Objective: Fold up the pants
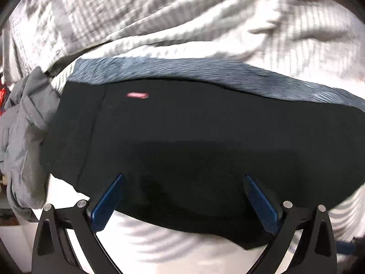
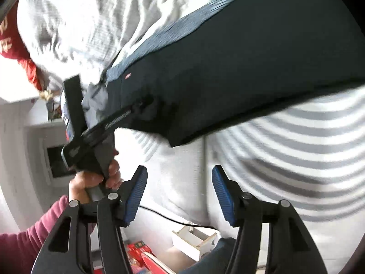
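Dark pants point(image 1: 205, 137) lie folded in a long band across the striped bed point(image 1: 182, 22). Left gripper point(image 1: 182, 203) hangs right over them, jaws wide and empty. Right gripper point(image 2: 180, 194) is open too, farther off by the near edge.

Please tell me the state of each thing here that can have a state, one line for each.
Dark navy pants: folded into a flat bundle, lying on the bedding.
Grey-and-white striped bedding: rumpled, under the pants.
Left gripper: open, fingers over the pants' near edge.
Right gripper: open, nothing between its fingers, clear of the pants.
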`<state>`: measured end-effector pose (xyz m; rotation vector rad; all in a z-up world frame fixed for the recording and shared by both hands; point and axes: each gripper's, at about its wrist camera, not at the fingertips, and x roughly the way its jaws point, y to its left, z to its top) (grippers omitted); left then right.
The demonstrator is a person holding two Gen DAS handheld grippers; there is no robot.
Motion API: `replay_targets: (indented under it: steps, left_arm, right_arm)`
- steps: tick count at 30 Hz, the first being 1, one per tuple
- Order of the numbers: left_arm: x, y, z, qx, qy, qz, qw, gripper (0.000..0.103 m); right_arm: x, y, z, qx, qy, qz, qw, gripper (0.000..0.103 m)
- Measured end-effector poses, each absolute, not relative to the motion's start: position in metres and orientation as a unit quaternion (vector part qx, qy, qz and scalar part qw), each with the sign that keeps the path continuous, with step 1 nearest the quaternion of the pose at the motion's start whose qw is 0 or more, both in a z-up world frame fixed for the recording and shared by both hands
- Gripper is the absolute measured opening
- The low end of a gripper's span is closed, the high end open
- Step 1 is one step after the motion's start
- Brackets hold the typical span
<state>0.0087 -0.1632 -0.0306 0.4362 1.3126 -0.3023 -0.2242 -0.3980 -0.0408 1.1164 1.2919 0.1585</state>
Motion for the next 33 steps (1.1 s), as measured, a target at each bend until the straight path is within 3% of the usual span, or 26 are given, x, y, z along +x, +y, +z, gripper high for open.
replay_targets:
  steps: [14, 33]
  left_arm:
    - [-0.040, -0.289, -0.008, 0.214, 0.598, -0.212, 0.743, 0.103]
    - [-0.096, -0.452, -0.010, 0.213, 0.584, -0.239, 0.746, 0.103]
  right_arm:
    - [-0.287, -0.503, -0.027, 0.536, 0.512, -0.018, 0.672, 0.063]
    - [-0.396, -0.674, -0.046, 0.609, 0.315, -0.176, 0.706, 0.064]
